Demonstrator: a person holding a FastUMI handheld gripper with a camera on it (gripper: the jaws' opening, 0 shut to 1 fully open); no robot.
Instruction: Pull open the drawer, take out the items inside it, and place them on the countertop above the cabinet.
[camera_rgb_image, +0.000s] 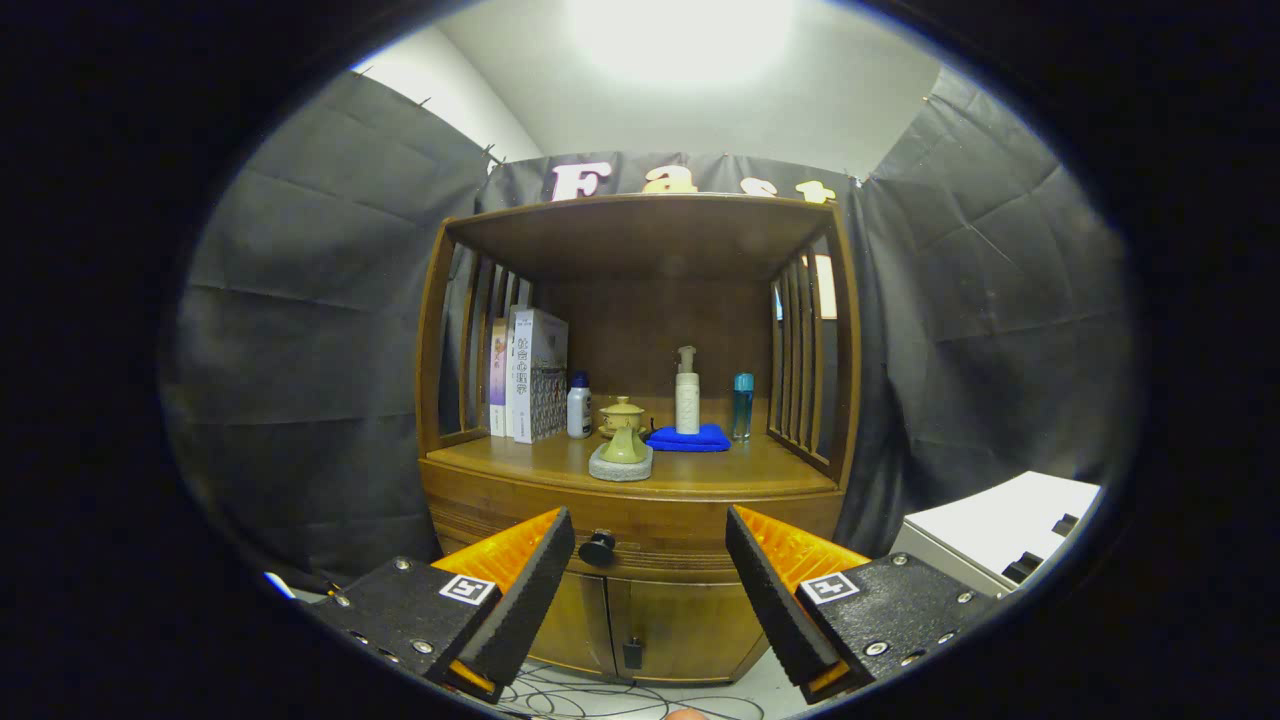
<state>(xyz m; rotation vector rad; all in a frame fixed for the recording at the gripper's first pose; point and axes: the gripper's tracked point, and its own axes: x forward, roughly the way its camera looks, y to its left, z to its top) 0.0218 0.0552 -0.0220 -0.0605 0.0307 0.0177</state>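
Drawer knob (598, 548) between spread hand-held gripper (650, 560) fingers.

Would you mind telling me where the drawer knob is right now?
In the gripper view, the dark drawer knob sits on the closed drawer front just below the countertop, ahead of the open gripper and nearer its left finger, above the cabinet doors.

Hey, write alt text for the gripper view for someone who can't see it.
An open gripper faces a wooden cabinet, its fingers apart either side of the closed drawer's dark knob, not touching it. On the countertop above stand books, a small white bottle, a yellow teapot set, a pump bottle on a blue cloth, and a blue bottle.
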